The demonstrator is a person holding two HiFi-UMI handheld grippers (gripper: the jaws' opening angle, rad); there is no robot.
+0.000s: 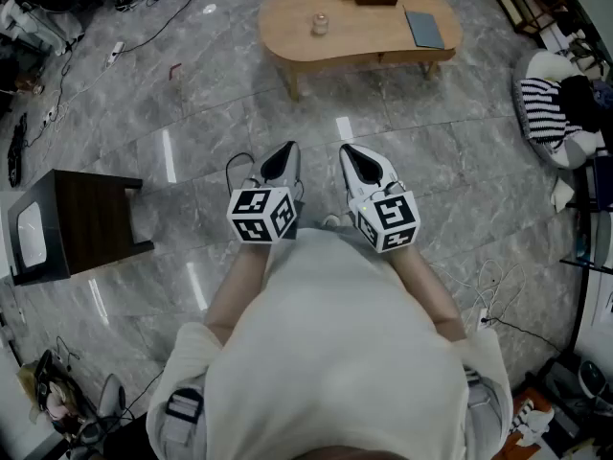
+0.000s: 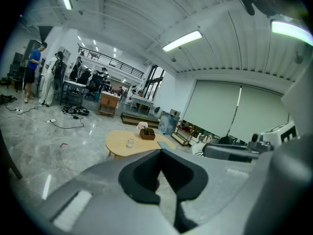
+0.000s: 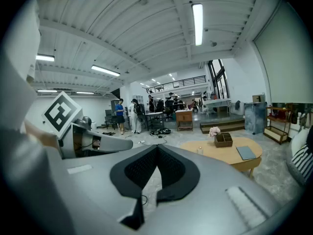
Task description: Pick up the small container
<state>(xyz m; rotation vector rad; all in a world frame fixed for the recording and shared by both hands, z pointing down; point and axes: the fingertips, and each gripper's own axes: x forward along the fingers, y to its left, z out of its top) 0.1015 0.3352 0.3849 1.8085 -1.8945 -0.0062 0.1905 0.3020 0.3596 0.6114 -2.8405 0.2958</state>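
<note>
Both claws, left claw (image 1: 286,149) and right claw (image 1: 349,151), are closed tight on nothing, well apart from the small container (image 1: 319,24) standing toward the bench's (image 1: 369,33) left end. The approach looks barely begun; the next move calls for walking closer and opening one claw.

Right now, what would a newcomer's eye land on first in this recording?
The left gripper and right gripper, both shut and empty, sit side by side at the head view's centre. Beyond them, some way off, stands an oval wooden table bearing the small glass container.
</note>
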